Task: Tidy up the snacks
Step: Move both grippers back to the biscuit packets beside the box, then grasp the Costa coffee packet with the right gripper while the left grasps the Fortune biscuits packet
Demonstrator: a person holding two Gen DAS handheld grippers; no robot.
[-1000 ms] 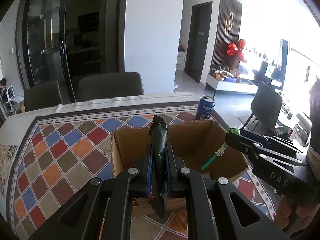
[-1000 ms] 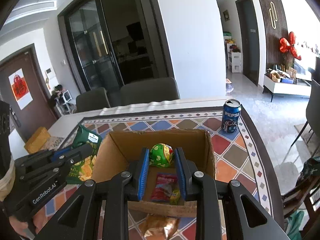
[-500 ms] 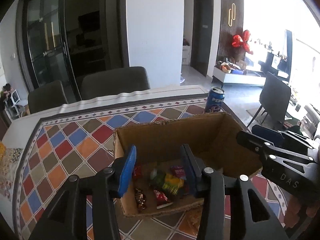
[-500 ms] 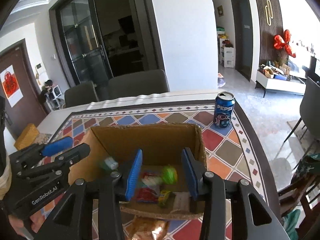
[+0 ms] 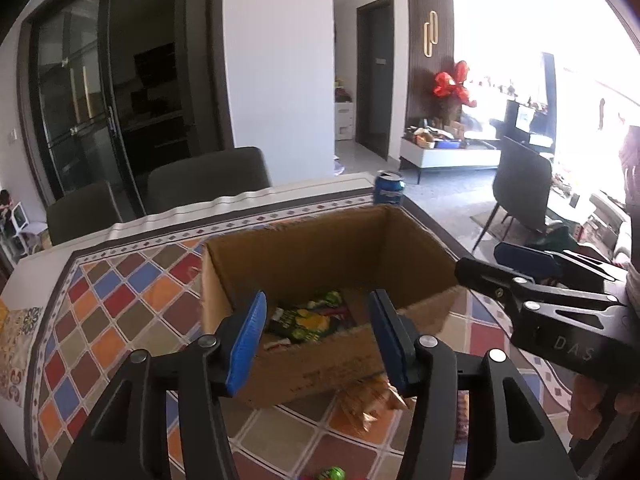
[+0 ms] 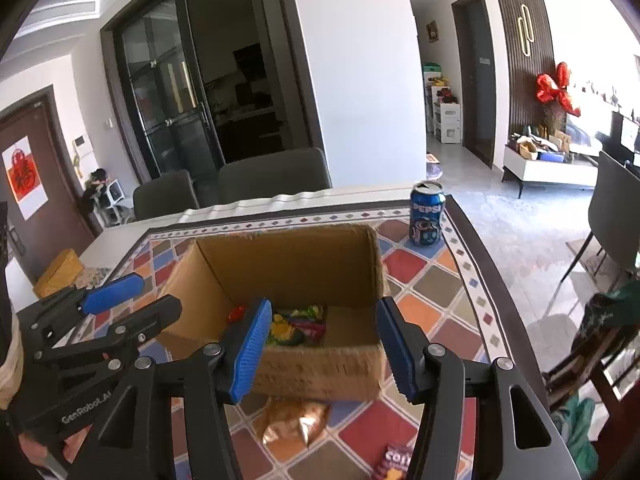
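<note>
An open cardboard box (image 5: 320,248) (image 6: 292,256) stands on the tiled table. Several snack packets (image 5: 304,320) (image 6: 296,322) lie on its floor. My left gripper (image 5: 316,328) is open and empty, just in front of the box; it also shows at the left of the right wrist view (image 6: 132,300). My right gripper (image 6: 320,336) is open and empty, in front of the box; it shows at the right of the left wrist view (image 5: 508,268). A golden snack bag (image 6: 292,420) (image 5: 368,400) lies on the table against the box's near wall.
A Pepsi can (image 6: 427,214) (image 5: 388,192) stands behind the box near the table's far right edge. A purple snack packet (image 6: 394,460) and a green sweet (image 5: 332,474) lie on the table near me. Chairs (image 6: 276,176) stand beyond the table.
Both grippers opened and dropped their loads into the box: the left let go of a dark green packet, the right a green ball-shaped sweet. Both grippers then drew back from the box.
</note>
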